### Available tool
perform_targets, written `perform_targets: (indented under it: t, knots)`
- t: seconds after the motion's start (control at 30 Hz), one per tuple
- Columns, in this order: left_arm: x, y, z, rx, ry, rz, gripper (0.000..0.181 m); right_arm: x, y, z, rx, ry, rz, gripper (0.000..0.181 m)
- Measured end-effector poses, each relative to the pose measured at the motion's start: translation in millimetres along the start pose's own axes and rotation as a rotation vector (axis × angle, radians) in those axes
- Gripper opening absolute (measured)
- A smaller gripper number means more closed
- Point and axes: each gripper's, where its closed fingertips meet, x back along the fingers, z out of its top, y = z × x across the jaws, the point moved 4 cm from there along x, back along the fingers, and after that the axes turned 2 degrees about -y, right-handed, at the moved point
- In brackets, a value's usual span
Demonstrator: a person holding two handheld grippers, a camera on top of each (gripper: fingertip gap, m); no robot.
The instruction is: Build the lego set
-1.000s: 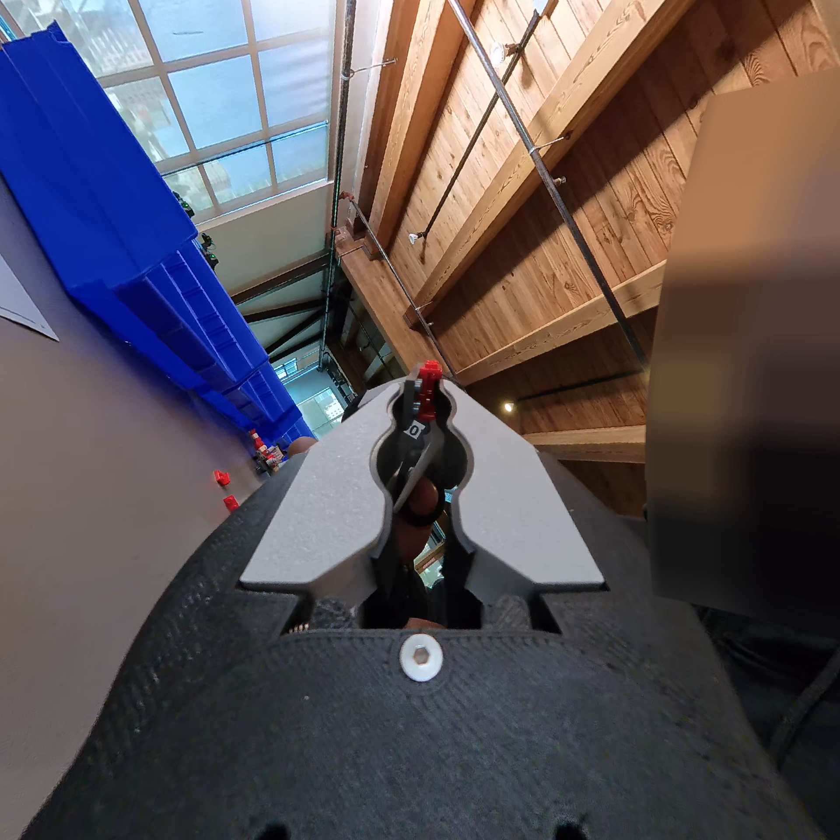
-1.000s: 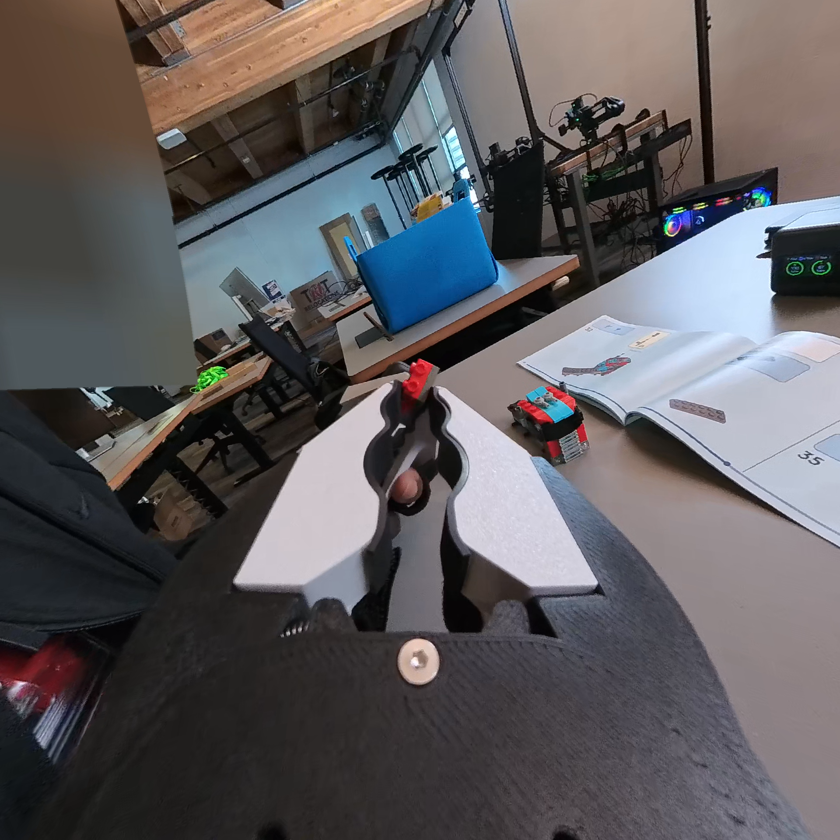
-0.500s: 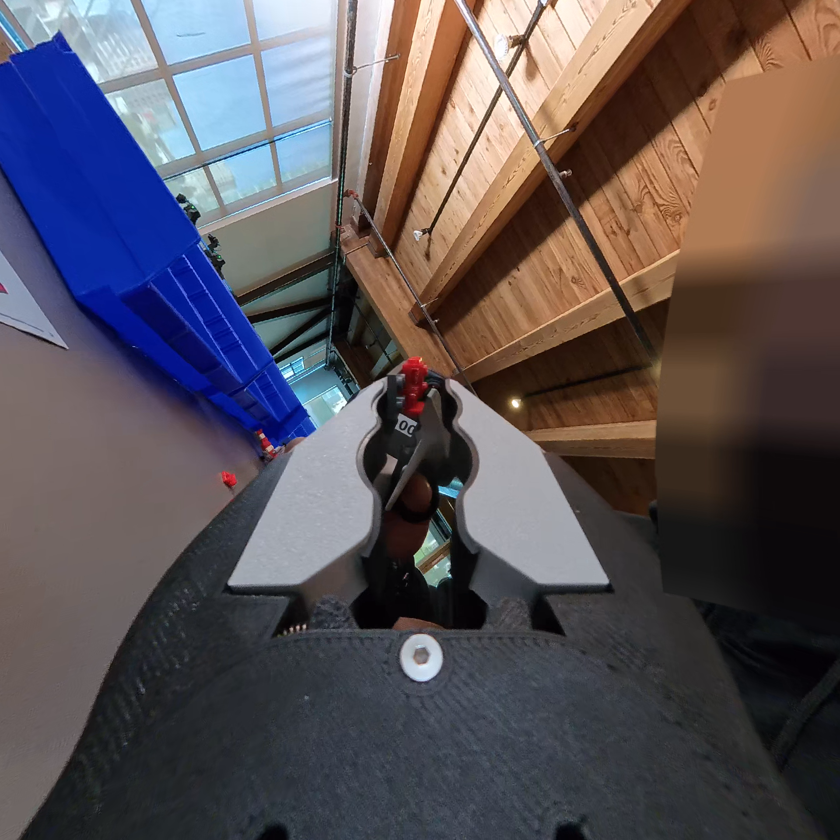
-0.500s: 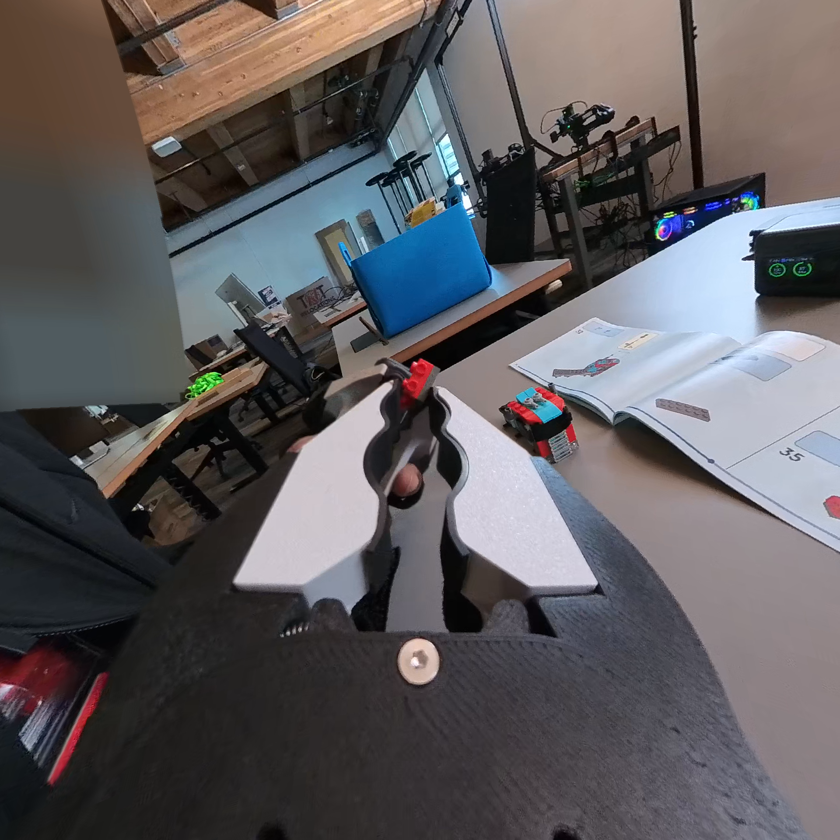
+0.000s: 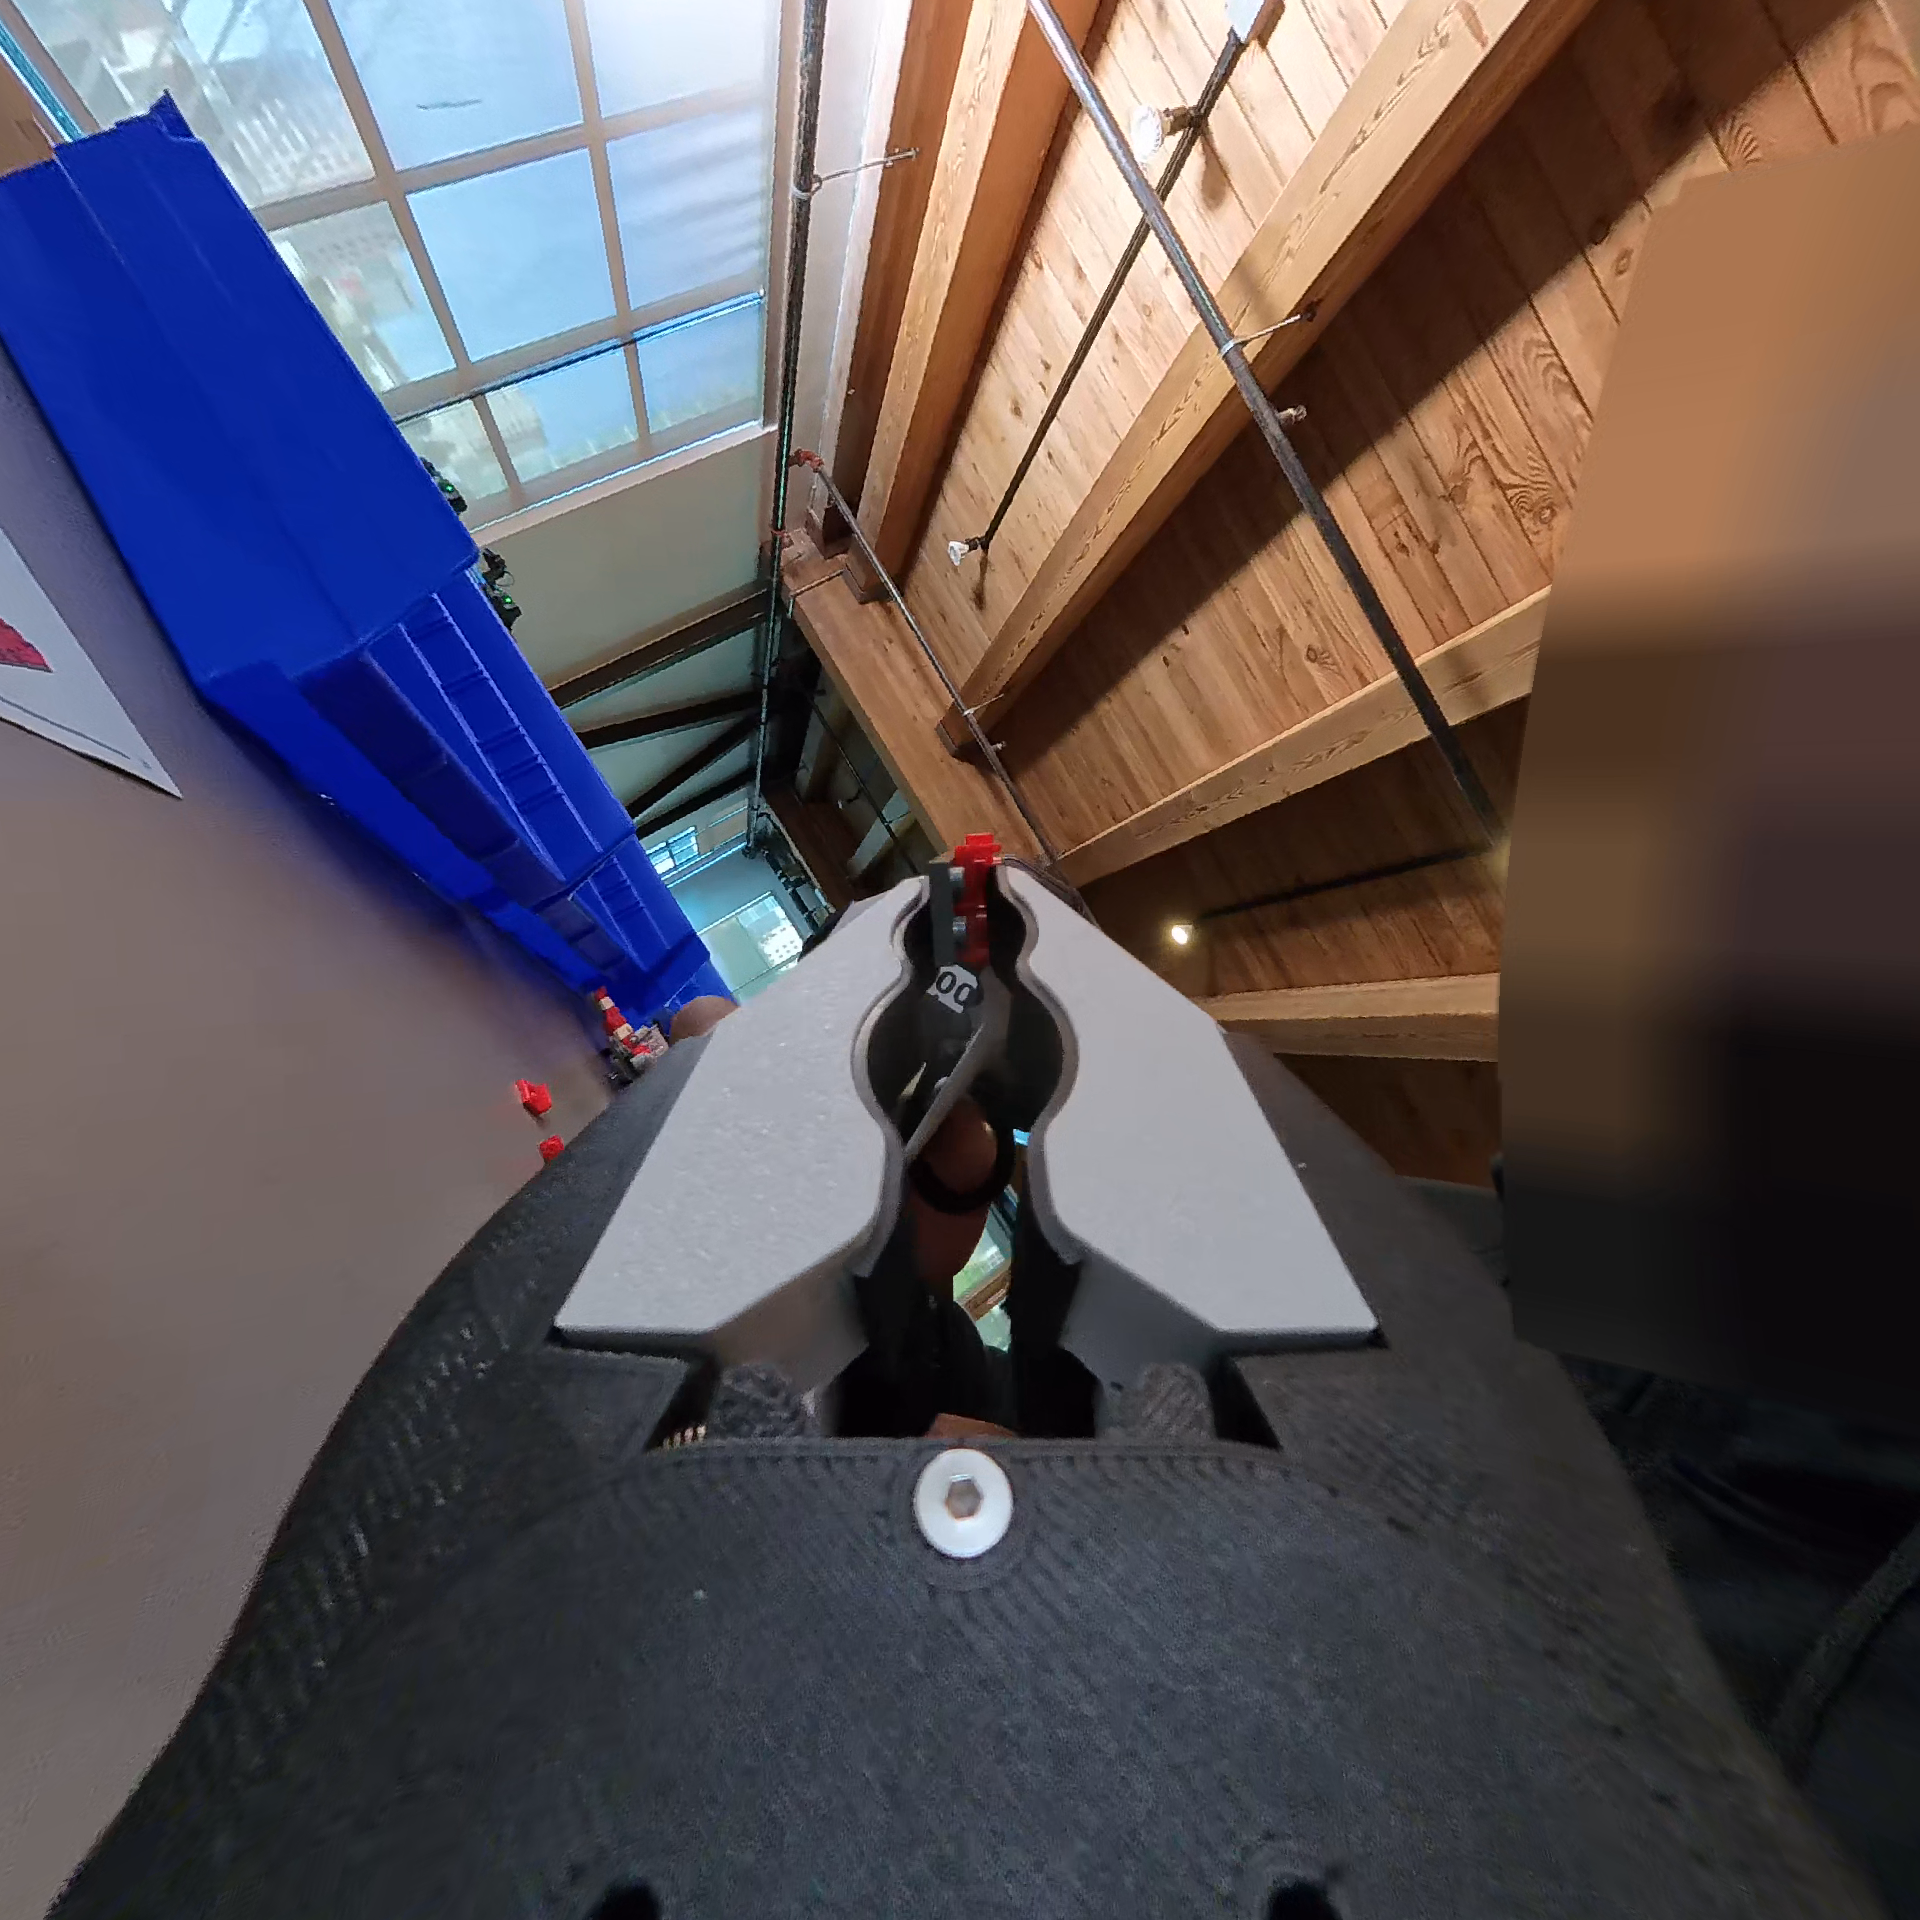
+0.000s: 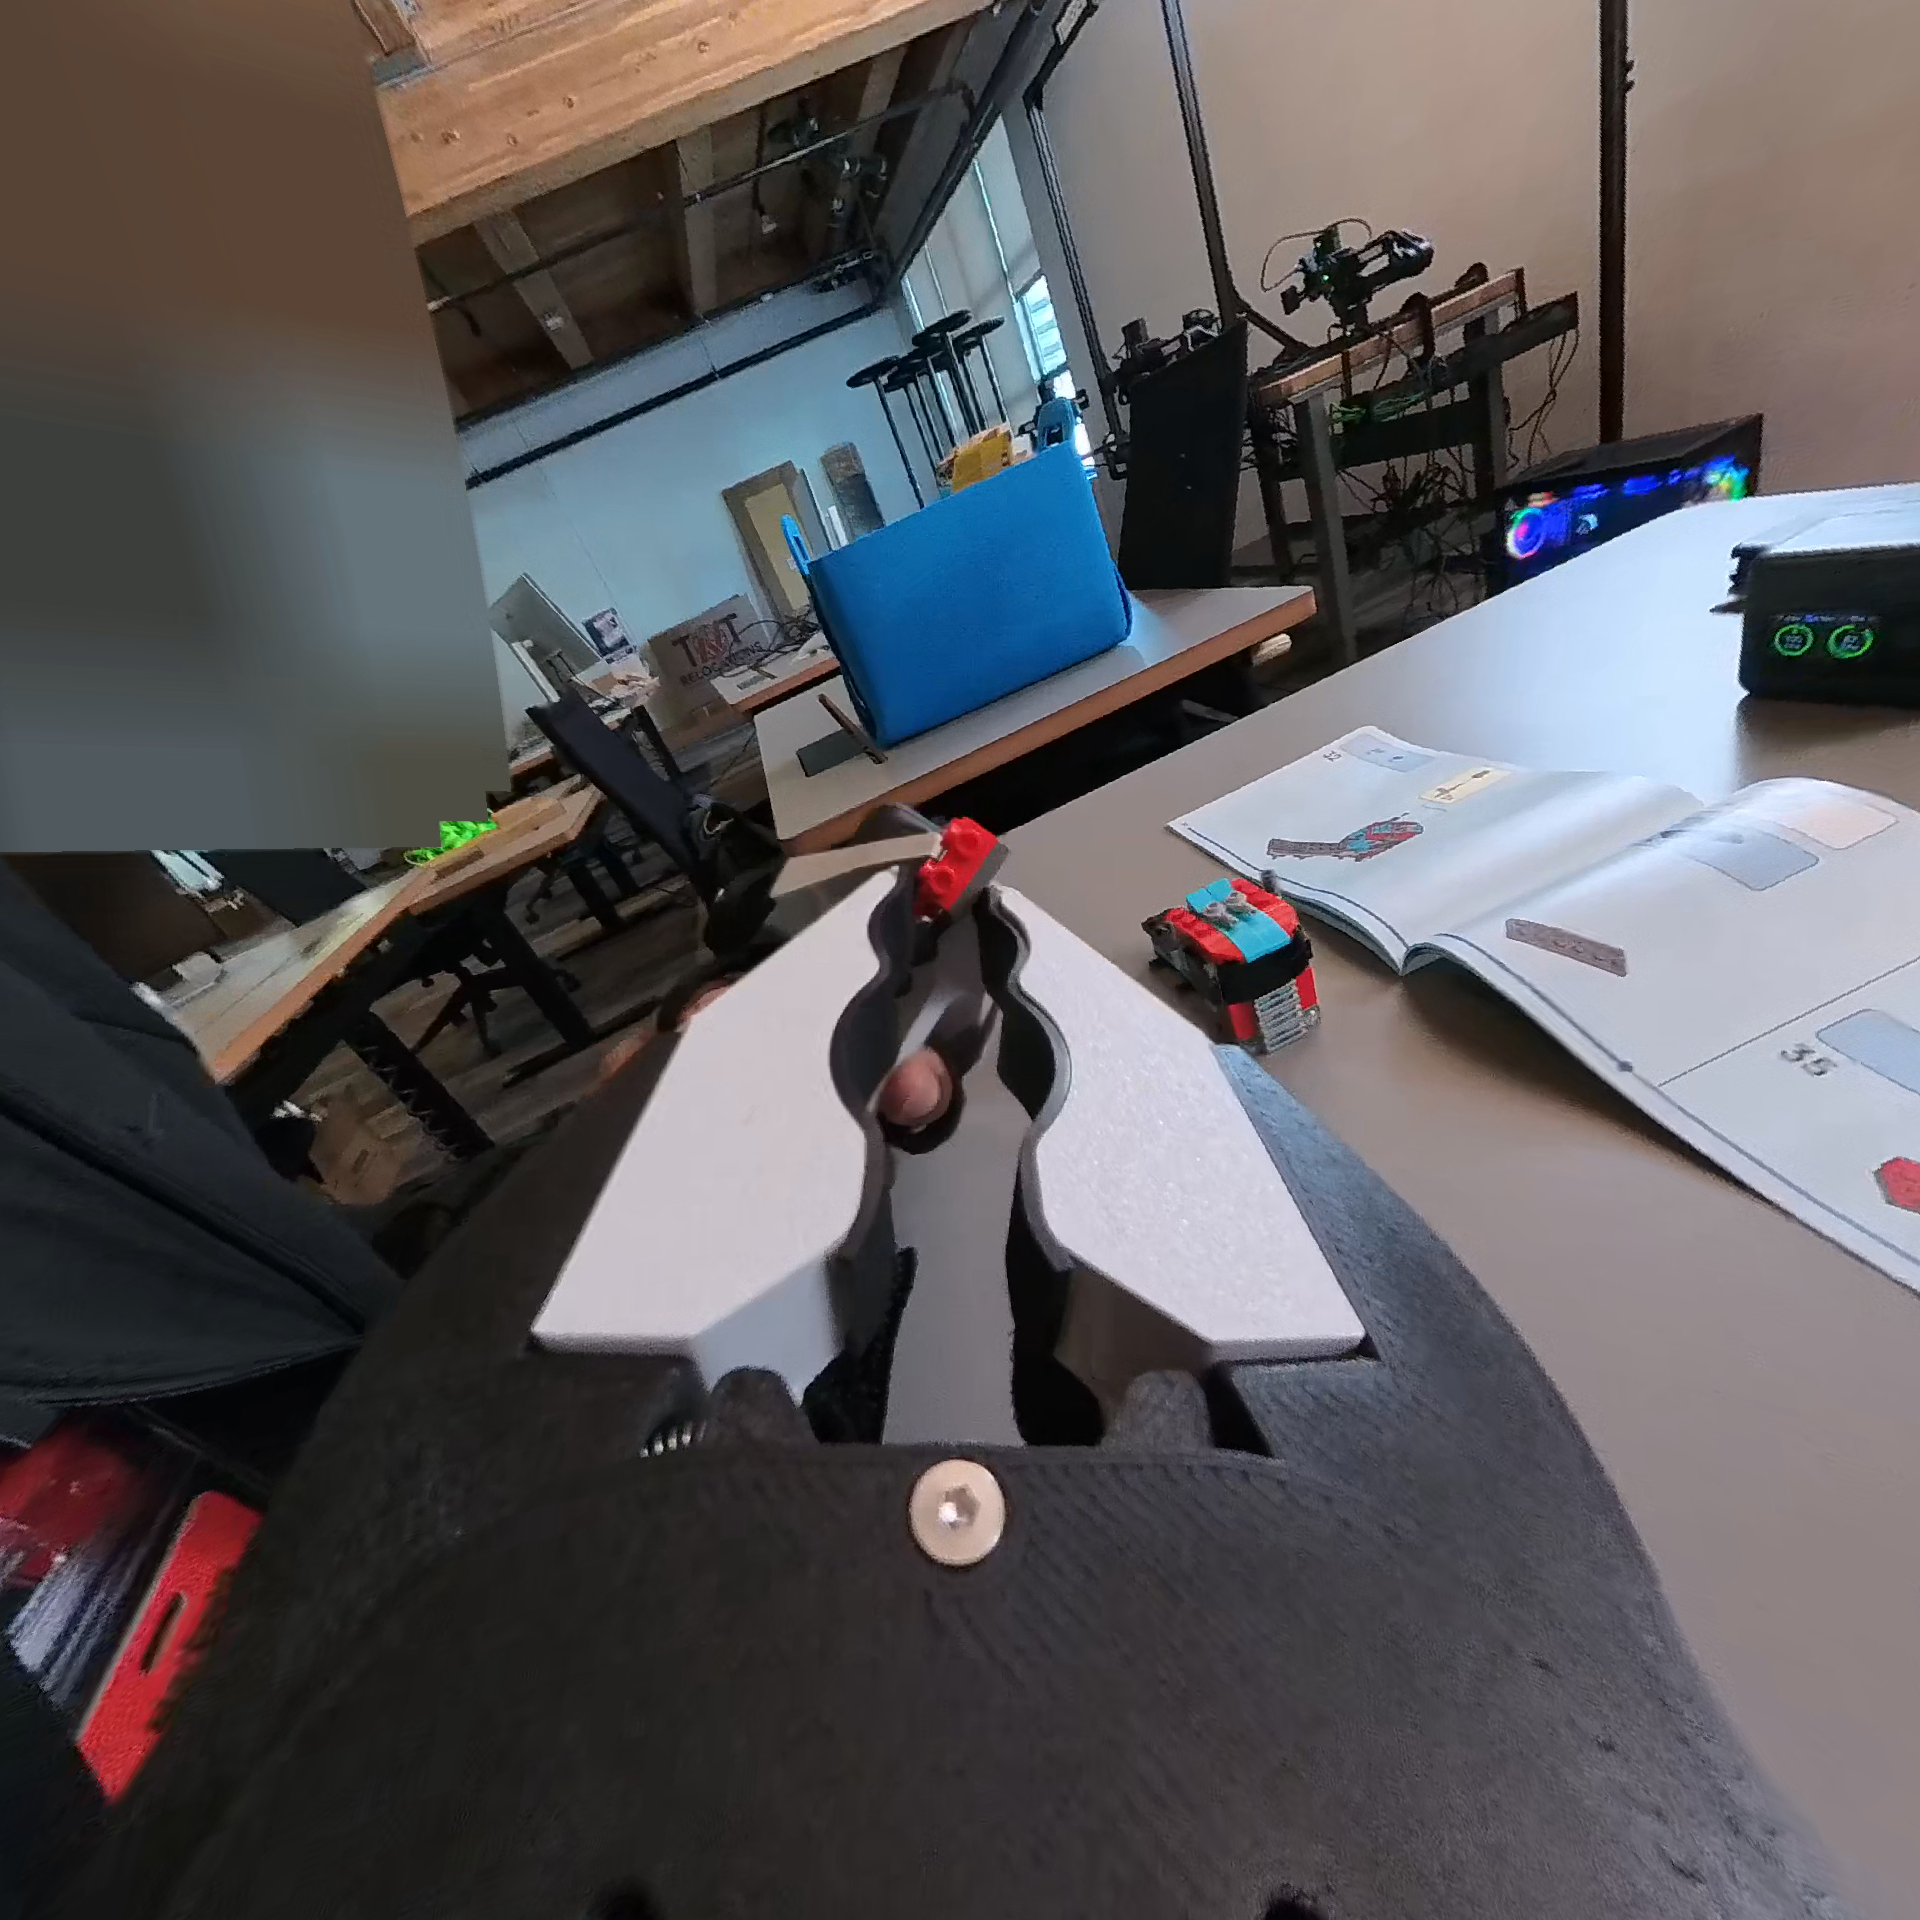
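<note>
The left gripper (image 5: 971,883) is closed on a small red-and-grey lego piece (image 5: 974,871), raised off the surface (image 5: 208,1039). The right gripper (image 6: 951,894) pinches the same red-and-grey piece, above the surface's near edge. A part-built lego truck (image 6: 1236,961) stands near the open instruction booklet (image 6: 1621,935).

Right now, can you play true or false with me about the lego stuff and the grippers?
1. The right hand-held gripper pinches a small red and grey lego piece. True.
2. The little red and teal lego model stands on the open instruction booklet. False: it stands on the table beside it.
3. The left hand-held gripper is empty. False: it grips a red and grey lego piece.
4. The booklet lies open. True.
</note>
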Motion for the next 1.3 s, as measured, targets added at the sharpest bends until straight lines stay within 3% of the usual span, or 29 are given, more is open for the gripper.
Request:
perform_targets:
  t: [0.1, 0.17, 0.23, 0.5, 0.93, 1.3]
  knots:
    - [-1.6, 1.7, 0.8, -0.056, -0.03, 0.04, 0.01, 1.8, 7.5, 2.1, -0.138, 0.032, 0.013, 0.011]
    - [0.4, 1.5, 3.3, -0.09, -0.044, 0.075, 0.034, 6.2, 17.3, 4.3, -0.251, 0.063, 0.022, 0.011]
    - [4.8, 1.4, 8.2, -0.107, -0.045, 0.097, 0.037, 11.0, 24.0, 5.3, -0.339, 0.082, 0.049, 0.011]
    - [10.3, -8.5, 5.0, 0.03, -0.073, 0.11, 0.026, 17.2, 19.6, 3.9, -0.393, -0.006, 0.156, 0.011]
    - [1.6, -6.7, -8.3, 0.101, -0.103, 0.064, 0.018, 19.3, 18.4, 5.0, -0.362, -0.009, 0.128, 0.011]
    - [2.5, -12.0, -6.7, 0.104, -0.04, 0.08, 0.004, 18.7, 20.7, -2.4, -0.378, -0.019, 0.105, 0.011]
